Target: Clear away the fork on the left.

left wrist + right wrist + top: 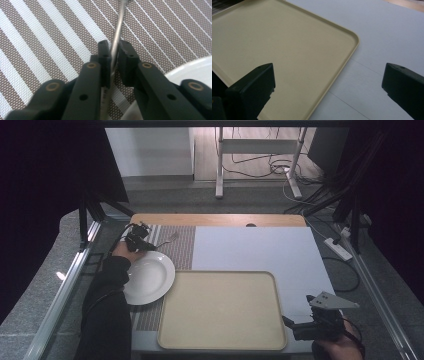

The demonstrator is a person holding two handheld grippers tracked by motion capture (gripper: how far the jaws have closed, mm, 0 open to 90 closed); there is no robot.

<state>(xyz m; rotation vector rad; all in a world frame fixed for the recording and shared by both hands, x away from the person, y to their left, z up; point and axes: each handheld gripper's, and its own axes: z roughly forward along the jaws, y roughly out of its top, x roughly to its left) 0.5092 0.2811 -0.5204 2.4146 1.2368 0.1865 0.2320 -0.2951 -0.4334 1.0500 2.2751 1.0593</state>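
- So, the left gripper (114,53) sits at the far left of the table, over the striped placemat (50,45), with its jaws pinching the thin metal handle of a fork (117,30); the pads press it from both sides.
- From the high view the fork (169,240) lies on the placemat just past the white plate (150,277), tines pointing away from the hand.
- Edge-wise, the plate's rim is right beside the gripped handle, and the plate nearly touches the beige tray (220,310) on its right.
- Over at the near right corner, the right gripper (292,322) hovers with its jaws spread wide and nothing between them, just off the tray's right edge.
- Open room: the tray is bare, and the pale blue mat (260,247) beyond it is free too.
- The left gripper view gives the pinch up close plus a sliver of plate; the high view gives the whole layout. The right gripper view shows the tray's rounded corner (354,37) with the blue surface next to it.
- Count: one fork, one plate, one tray, one placemat, two grippers.
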